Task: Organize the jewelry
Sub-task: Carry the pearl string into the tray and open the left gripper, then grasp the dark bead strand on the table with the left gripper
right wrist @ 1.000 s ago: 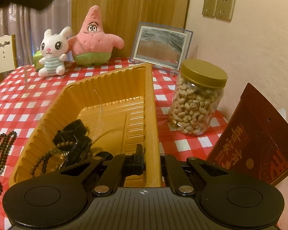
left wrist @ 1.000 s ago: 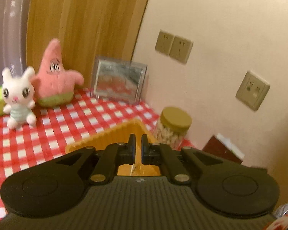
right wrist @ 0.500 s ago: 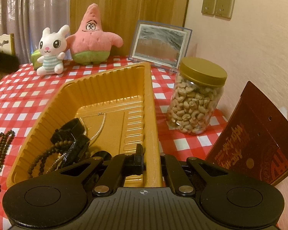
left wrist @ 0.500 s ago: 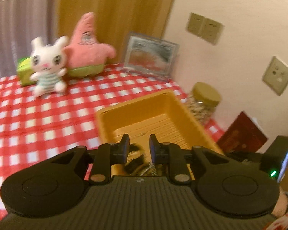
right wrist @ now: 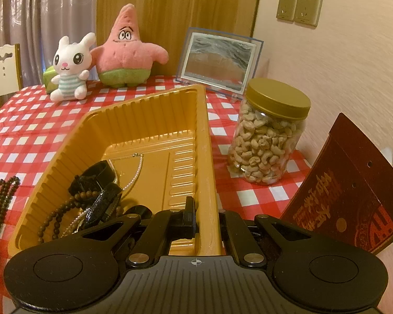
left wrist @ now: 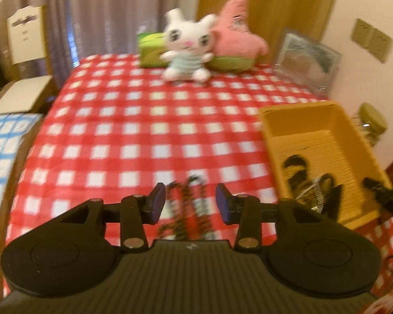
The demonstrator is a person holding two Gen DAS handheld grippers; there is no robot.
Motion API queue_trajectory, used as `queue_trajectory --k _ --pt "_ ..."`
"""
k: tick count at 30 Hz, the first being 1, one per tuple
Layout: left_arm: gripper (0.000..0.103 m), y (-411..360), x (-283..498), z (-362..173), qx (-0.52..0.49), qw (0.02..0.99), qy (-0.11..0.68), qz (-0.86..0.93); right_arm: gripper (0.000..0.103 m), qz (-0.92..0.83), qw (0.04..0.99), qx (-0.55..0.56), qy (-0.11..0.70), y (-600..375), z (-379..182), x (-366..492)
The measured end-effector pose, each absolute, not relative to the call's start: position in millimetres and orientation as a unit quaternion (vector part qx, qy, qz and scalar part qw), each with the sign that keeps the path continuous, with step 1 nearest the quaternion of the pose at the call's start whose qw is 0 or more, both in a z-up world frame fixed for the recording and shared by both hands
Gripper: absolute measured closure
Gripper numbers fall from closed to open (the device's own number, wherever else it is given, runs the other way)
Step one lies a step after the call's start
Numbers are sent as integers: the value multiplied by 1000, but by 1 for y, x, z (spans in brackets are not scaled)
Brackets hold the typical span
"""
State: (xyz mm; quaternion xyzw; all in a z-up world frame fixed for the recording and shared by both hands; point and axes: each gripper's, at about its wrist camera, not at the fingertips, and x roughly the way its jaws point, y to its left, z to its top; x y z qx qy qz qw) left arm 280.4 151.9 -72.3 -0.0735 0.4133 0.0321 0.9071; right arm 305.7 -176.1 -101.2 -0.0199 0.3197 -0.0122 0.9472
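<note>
My left gripper (left wrist: pixel 190 198) hovers over a dark bead necklace (left wrist: pixel 188 209) lying on the red checked cloth. Its jaws are opening, and the beads show blurred in the gap below, untouched by the pads. To the right lies the yellow tray (left wrist: pixel 314 110). My right gripper (right wrist: pixel 205 219) is shut on the yellow tray's (right wrist: pixel 144 99) right wall. Inside the tray lie a black watch (right wrist: pixel 94 175), a pearl necklace (right wrist: pixel 137 168) and brown beads (right wrist: pixel 60 212). The dark bead necklace (right wrist: pixel 0 204) lies on the cloth left of the tray.
A white bunny plush (right wrist: pixel 70 68), a pink starfish plush (right wrist: pixel 125 52) and a picture frame (right wrist: pixel 217 60) stand at the back. A cashew jar (right wrist: pixel 267 136) and a dark red packet (right wrist: pixel 345 198) stand right of the tray by the wall. A chair (left wrist: pixel 26 60) stands past the table's left edge.
My left gripper swung left from above the tray to above the dark beads, tipped down and opened its jaws. The pearl necklace now lies in the tray. The right gripper kept still.
</note>
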Motion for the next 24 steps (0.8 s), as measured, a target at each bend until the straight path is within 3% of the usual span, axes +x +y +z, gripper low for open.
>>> queue_trajectory --k 9,24 --pt "54 177 253 -105 -97 885 449 74 100 -12 946 -26 322 -173 -101 305" --pt "39 135 274 -148 -94 865 491 46 100 -12 945 -30 325 -171 -101 303"
